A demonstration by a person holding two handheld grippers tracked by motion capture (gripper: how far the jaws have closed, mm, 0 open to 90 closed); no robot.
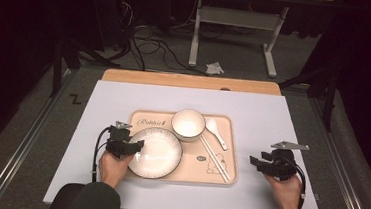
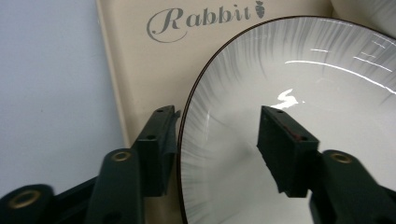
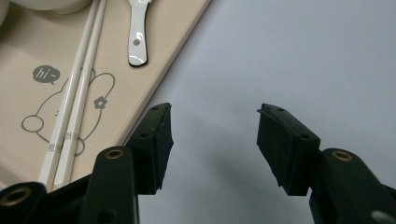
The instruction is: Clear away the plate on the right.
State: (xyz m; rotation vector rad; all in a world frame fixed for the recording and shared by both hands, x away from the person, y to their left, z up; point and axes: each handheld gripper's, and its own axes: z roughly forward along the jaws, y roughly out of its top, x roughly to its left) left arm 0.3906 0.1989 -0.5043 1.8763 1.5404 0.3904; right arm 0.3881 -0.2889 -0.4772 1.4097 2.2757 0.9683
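A white plate (image 1: 155, 152) with a dark rim lies on the left of a beige tray (image 1: 222, 122). My left gripper (image 1: 138, 143) is open at the plate's left edge. In the left gripper view the plate (image 2: 303, 93) rim runs between the jaws of the left gripper (image 2: 217, 112): one jaw is over the tray (image 2: 135, 60), the other over the plate's inside. My right gripper (image 1: 255, 159) is open over the white table just right of the tray, with nothing between its jaws (image 3: 214, 109).
On the tray, a white bowl (image 1: 188, 124) stands behind the plate, with a white spoon (image 1: 216, 132) (image 3: 137, 32) and a pair of chopsticks (image 1: 215, 159) (image 3: 74, 93) to its right. The white mat (image 1: 273, 116) surrounds the tray. A wooden table edge (image 1: 190, 81) is at the back.
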